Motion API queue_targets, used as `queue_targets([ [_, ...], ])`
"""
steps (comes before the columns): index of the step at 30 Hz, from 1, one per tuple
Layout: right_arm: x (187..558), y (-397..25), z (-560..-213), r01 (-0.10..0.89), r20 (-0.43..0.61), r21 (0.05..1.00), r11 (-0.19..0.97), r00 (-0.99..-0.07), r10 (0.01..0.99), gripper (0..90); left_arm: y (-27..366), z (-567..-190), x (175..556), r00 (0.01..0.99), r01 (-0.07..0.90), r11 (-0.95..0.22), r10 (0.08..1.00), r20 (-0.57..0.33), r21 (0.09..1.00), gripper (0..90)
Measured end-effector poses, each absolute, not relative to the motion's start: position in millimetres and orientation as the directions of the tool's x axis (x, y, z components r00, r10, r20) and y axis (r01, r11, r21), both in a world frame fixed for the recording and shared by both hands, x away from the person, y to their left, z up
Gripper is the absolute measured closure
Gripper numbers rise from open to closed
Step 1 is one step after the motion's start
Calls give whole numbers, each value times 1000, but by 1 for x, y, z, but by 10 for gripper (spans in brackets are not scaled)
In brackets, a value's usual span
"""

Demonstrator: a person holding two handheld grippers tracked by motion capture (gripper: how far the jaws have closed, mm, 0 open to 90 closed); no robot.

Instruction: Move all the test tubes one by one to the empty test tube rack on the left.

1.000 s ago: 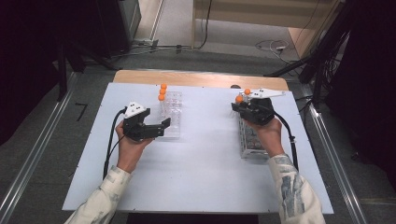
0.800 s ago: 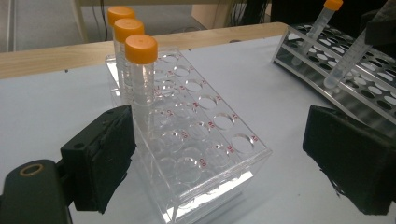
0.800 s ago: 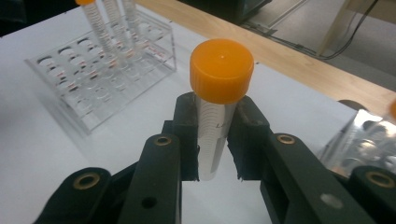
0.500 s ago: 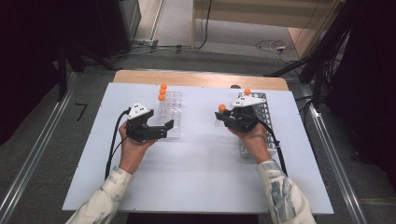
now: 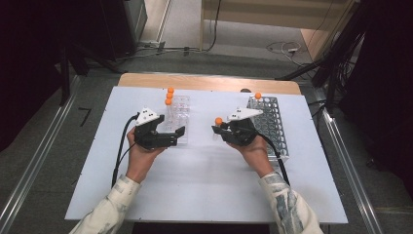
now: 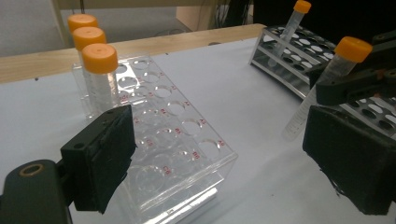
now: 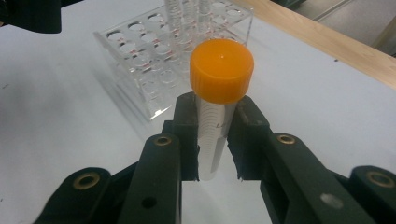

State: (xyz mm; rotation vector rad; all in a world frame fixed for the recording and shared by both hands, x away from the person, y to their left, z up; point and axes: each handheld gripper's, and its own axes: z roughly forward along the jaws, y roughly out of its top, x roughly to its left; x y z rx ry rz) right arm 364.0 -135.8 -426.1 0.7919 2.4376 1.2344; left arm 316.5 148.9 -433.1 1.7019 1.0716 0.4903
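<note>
Tube (image 7: 215, 122), orange-capped: clamped below its cap in right claw (image 5: 220, 132), carried above bench (image 5: 204, 195) toward clear rack (image 5: 176, 119); left claw (image 5: 179, 136) apart, bracing rack's near end.

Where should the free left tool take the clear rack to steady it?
Likely the near short end wall of the clear rack, from the person's side with the left tool: its jaws stand open there, and the three capped tubes crowd the far end.
</note>
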Motion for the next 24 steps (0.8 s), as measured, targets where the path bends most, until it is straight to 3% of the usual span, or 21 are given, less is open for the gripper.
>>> queue_targets([
  [18, 350, -119, -431, 327, 16, 812, 483, -840, 542, 719, 131, -426, 309, 605, 396, -82, 773, -192, 915, 153],
  [24, 351, -115, -434, 330, 20, 804, 495, -847, 532, 719, 126, -426, 309, 644, 385, -86, 738, -200, 919, 229],
])
